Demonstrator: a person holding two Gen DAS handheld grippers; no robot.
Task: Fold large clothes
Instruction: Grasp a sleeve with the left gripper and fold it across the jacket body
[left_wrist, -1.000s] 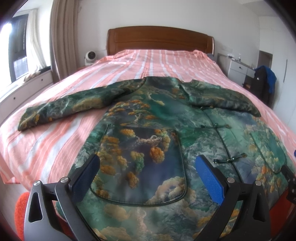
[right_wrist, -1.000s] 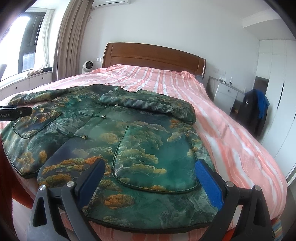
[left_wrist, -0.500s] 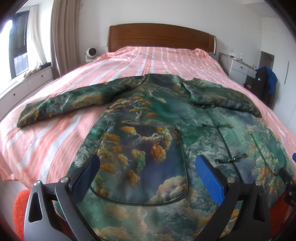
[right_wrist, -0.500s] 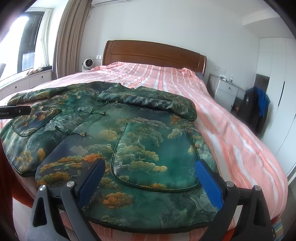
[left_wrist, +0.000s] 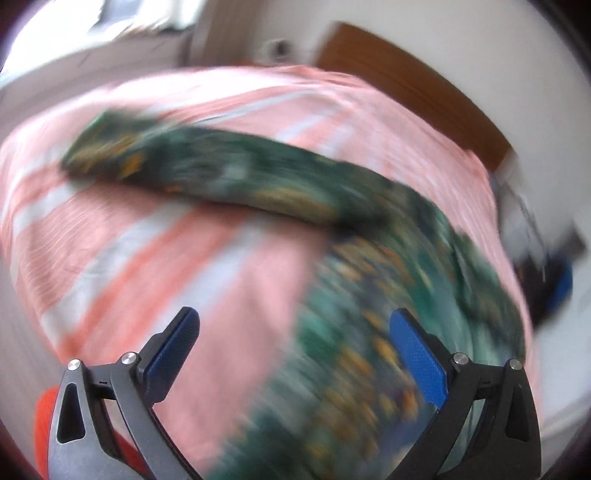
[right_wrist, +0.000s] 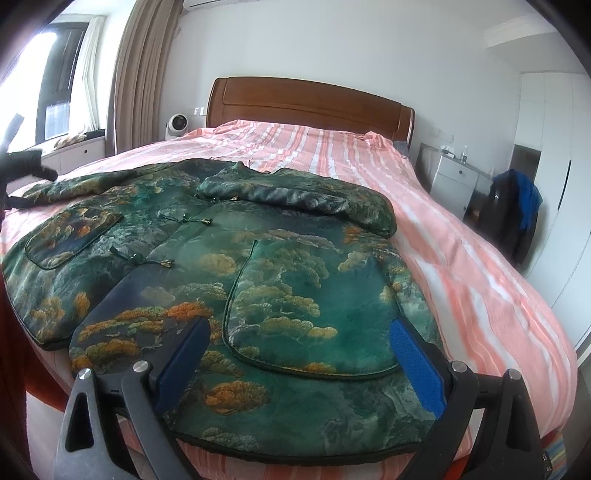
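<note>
Left tongs (left_wrist: 293, 334) have swung leftward, view motion-blurred; pads apart, empty. Right tongs (right_wrist: 299, 341) unchanged, apart, empty, lower centre. Green jacket (right_wrist: 229, 258) lies flat on striped bed (right_wrist: 461, 266), one sleeve (left_wrist: 207, 173) outstretched upper left

A wide bed (right_wrist: 461, 258) fills the room, covered in a pink bedspread with white stripes that runs up to a brown wooden headboard (right_wrist: 310, 105) against the white wall. To the left of the headboard a small round white fan (right_wrist: 176, 124) sits low, beside a long beige curtain (right_wrist: 142, 74) that hangs next to a bright window (right_wrist: 61, 77) with a cushioned ledge under it. On the far side of the bed stands a white bedside cabinet (right_wrist: 454, 181) with a few small things on top, too small to tell. Near it dark and blue clothing (right_wrist: 517, 214) hangs draped in a heap, close to tall white wardrobe doors (right_wrist: 554, 155).
</note>
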